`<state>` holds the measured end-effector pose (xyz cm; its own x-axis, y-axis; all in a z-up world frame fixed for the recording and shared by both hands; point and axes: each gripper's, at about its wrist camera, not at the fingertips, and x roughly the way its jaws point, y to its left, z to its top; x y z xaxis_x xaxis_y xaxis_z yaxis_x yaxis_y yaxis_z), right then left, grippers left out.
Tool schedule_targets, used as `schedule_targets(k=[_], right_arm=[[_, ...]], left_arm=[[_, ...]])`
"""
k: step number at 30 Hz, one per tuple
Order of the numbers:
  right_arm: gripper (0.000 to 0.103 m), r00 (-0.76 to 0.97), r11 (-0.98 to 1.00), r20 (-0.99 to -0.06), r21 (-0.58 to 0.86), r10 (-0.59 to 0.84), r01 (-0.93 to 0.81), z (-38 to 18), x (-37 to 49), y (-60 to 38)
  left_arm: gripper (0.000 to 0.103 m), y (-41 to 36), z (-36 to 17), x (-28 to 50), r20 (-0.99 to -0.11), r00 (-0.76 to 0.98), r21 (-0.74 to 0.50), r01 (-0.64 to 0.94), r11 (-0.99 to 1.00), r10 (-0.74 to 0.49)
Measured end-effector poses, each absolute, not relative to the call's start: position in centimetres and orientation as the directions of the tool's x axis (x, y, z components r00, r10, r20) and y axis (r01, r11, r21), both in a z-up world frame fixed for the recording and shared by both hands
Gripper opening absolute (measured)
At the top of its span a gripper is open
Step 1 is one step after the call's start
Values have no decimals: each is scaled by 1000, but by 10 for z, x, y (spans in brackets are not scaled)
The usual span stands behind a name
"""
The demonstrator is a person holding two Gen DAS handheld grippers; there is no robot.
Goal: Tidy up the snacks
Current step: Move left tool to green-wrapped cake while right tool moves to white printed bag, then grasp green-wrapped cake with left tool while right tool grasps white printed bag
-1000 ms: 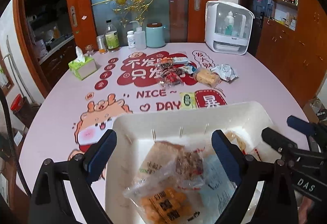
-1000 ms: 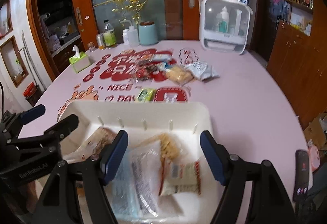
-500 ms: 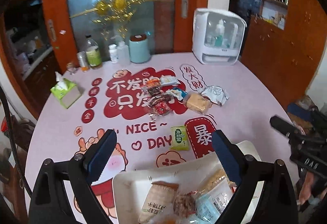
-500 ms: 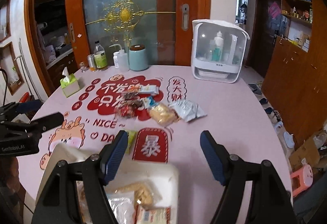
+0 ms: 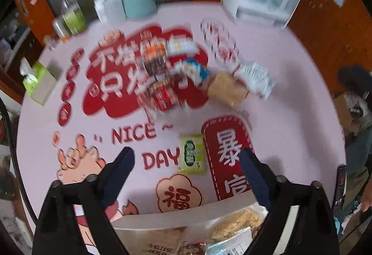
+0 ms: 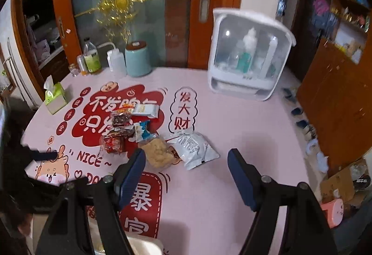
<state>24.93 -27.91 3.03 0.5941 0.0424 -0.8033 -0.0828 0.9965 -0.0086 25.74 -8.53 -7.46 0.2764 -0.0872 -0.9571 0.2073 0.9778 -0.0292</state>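
Several loose snack packets lie mid-table: a red packet (image 5: 162, 96), a tan packet (image 5: 226, 89), a white packet (image 5: 254, 78) and a small green packet (image 5: 191, 153). They also show in the right wrist view: red packet (image 6: 114, 142), tan packet (image 6: 158, 152), white packet (image 6: 194, 145). A white bin (image 5: 176, 220) with snack bags sits at the near edge. My left gripper (image 5: 187, 162) is open and empty above the green packet. My right gripper (image 6: 186, 159) is open and empty, near the tan and white packets.
A green tissue box (image 6: 55, 96) stands at the left. Bottles and a teal canister (image 6: 137, 58) line the far edge. A white plastic cabinet (image 6: 248, 57) stands at the far right. The pink printed tablecloth (image 6: 232, 115) covers the round table.
Both grippers have moved forward past the white bin toward the loose packets. The bin has dropped to the bottom edge of both views. The left view is blurred by motion.
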Motion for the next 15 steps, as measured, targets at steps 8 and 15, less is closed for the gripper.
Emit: schedule_targets(k=[8, 15], right_arm=[[74, 475, 997, -877, 48, 72, -63, -36, 307, -303], [74, 396, 995, -914, 79, 94, -54, -90, 348, -309]], left_arm=[[81, -110, -159, 280, -999, 54, 6, 204, 979, -5], [68, -119, -204, 290, -997, -80, 7, 206, 978, 23]])
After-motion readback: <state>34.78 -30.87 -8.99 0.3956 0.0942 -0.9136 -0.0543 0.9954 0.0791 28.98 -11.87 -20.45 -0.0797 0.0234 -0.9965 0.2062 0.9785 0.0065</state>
